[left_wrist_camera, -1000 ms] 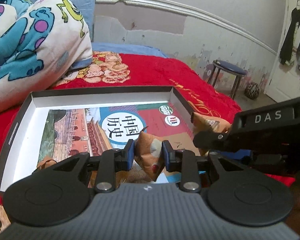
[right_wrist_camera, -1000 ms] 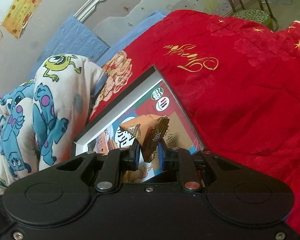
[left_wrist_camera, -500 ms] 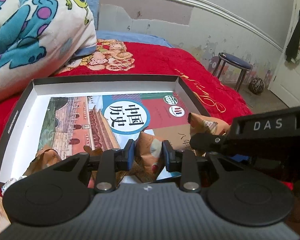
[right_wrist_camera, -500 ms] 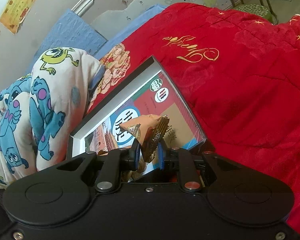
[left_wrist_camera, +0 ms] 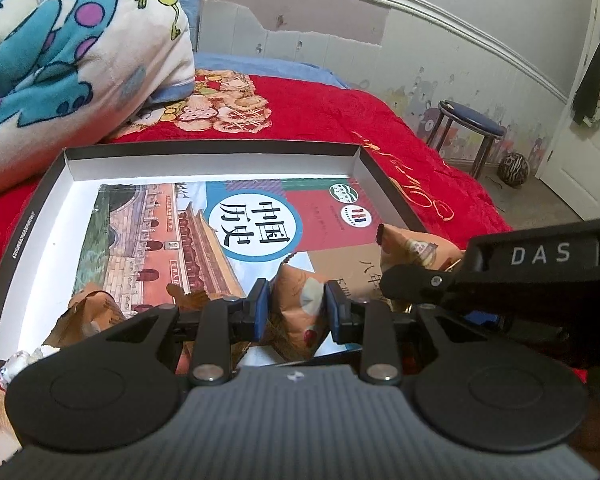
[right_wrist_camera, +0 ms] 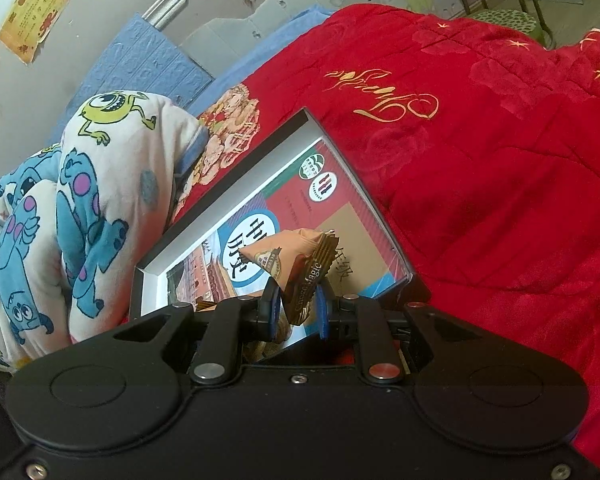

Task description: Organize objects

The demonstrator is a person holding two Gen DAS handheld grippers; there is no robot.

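Clearly 2 snack packets are up off the tray at once, 1 per gripper, so both can be set down in a single pass. Furthest left, a cartoon quilt (left_wrist_camera: 72, 48) is bunched against the tray (left_wrist_camera: 24, 236), a shallow box lid lying on the red blanket (left_wrist_camera: 320, 116) with a history book (left_wrist_camera: 204, 240) flat inside as a floor. Loose packets (left_wrist_camera: 88, 316) lie at the tray's near left corner, probably the sorted pile. In the middle, the left gripper (left_wrist_camera: 296, 308) pinches a packet (left_wrist_camera: 300, 304) by its puffed body, pads pressed in from both sides, just above the book. To the right, the right gripper (right_wrist_camera: 296, 308) has narrow jaws clamped on the crimped end of another packet (right_wrist_camera: 284, 256), which therefore sticks up and forward over the tray's near right corner.
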